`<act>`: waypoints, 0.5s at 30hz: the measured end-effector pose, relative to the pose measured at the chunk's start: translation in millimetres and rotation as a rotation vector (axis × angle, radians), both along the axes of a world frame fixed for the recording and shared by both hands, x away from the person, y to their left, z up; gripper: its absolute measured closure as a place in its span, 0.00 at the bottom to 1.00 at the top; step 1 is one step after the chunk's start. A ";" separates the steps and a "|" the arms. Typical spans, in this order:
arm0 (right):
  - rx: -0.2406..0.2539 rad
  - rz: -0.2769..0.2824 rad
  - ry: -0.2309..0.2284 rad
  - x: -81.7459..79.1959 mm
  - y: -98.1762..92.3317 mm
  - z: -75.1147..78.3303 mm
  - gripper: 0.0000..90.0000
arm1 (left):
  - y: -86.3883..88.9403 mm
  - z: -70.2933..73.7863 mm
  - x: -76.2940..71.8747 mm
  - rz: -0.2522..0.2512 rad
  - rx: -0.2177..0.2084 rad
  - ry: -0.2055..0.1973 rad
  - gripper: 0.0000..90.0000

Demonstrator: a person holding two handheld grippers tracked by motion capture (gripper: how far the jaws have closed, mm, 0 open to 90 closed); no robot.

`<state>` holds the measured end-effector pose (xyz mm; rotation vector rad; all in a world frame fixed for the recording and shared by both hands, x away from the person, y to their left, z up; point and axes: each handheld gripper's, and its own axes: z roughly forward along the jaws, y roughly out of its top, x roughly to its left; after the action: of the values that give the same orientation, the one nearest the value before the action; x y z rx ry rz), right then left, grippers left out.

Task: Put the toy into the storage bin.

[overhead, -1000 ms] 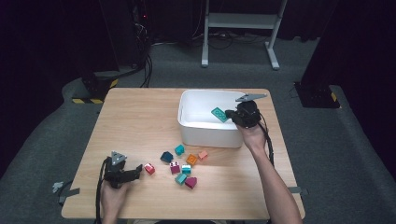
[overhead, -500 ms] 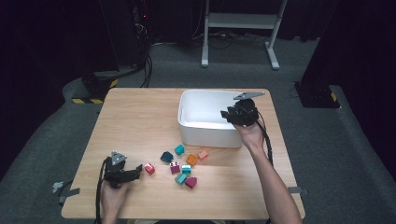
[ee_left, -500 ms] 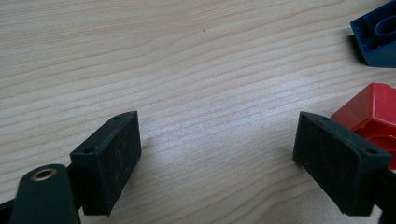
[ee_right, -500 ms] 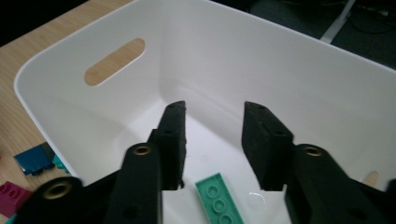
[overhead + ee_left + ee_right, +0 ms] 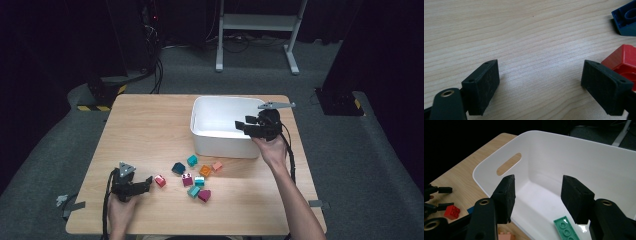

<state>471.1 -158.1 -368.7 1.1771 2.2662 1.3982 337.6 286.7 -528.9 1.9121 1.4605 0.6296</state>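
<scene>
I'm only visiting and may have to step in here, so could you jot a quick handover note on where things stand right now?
Right claw: open over the white bin, nothing between its jaws, which have just been opening. A green flat brick lies on the bin floor below it.
Left claw: open, low over the wooden table, holding nothing; a red brick sits just beside one jaw.
Done: one green brick in the bin.
Left: the loose bricks on the table in front of the bin, red one likely next for the left claw.
</scene>
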 end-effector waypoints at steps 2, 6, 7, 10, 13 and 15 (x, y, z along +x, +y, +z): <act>0.009 0.006 -0.020 -5.6 -0.5 2.0 0.50 | 0.0 0.0 0.0 0.000 0.000 0.000 0.17; 0.019 0.024 -0.080 -19.9 -0.4 4.9 0.50 | 0.0 0.0 0.0 0.000 0.000 0.000 0.17; 0.017 0.029 -0.096 -23.4 -0.2 5.0 0.50 | 0.0 0.0 0.0 0.000 0.000 0.000 0.17; 0.015 0.046 -0.116 -33.5 -0.1 4.9 0.50 | 0.0 0.0 0.0 0.000 0.000 0.000 0.17; 0.017 0.062 -0.134 -41.8 -0.5 3.5 0.49 | -0.1 0.0 0.0 0.000 0.000 0.000 0.17; 0.015 0.070 -0.141 -45.8 -1.0 2.0 0.49 | -0.1 0.0 0.0 0.001 0.000 0.000 0.17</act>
<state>425.3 -159.0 -366.7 0.9782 2.2223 1.4768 337.6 286.6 -528.9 1.9117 1.4611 0.6298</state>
